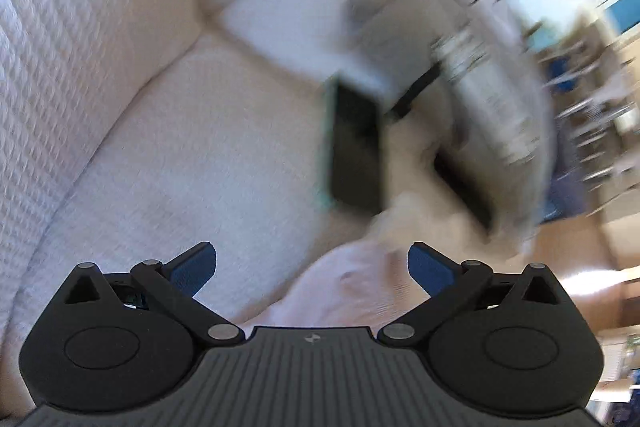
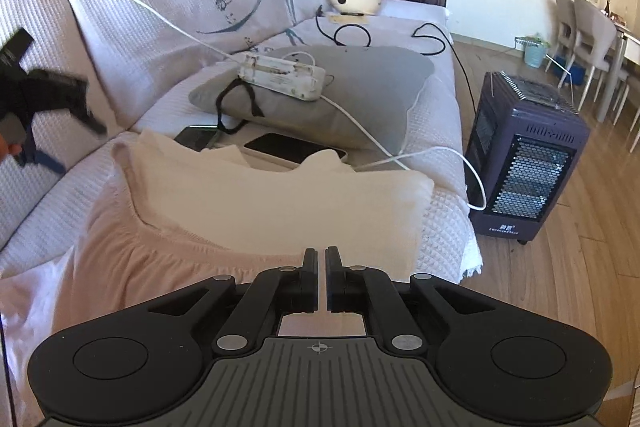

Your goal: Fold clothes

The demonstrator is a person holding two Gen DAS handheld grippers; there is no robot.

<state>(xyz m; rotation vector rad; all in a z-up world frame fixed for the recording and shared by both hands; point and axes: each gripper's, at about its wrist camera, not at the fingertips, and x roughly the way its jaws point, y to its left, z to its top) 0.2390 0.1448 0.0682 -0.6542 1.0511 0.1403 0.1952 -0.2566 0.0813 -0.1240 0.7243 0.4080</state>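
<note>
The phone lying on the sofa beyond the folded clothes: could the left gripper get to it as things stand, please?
Probably yes. The left gripper is open and holds nothing, and the phone lies face up on the sofa ahead of it with nothing on top.

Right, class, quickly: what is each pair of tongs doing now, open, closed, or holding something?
Left tongs: open, holding nothing.
Right tongs: nearly closed over the cream garment; whether they grip it cannot be told.

My right gripper (image 2: 321,259): jaws nearly closed, over pink garment (image 2: 160,267). Ahead of it: cream garment (image 2: 280,203), then phone (image 2: 294,149), grey cushion (image 2: 340,99) bearing power strip (image 2: 280,77). Right: heater (image 2: 524,155). Far left: left gripper (image 2: 44,107), blurred.
</note>
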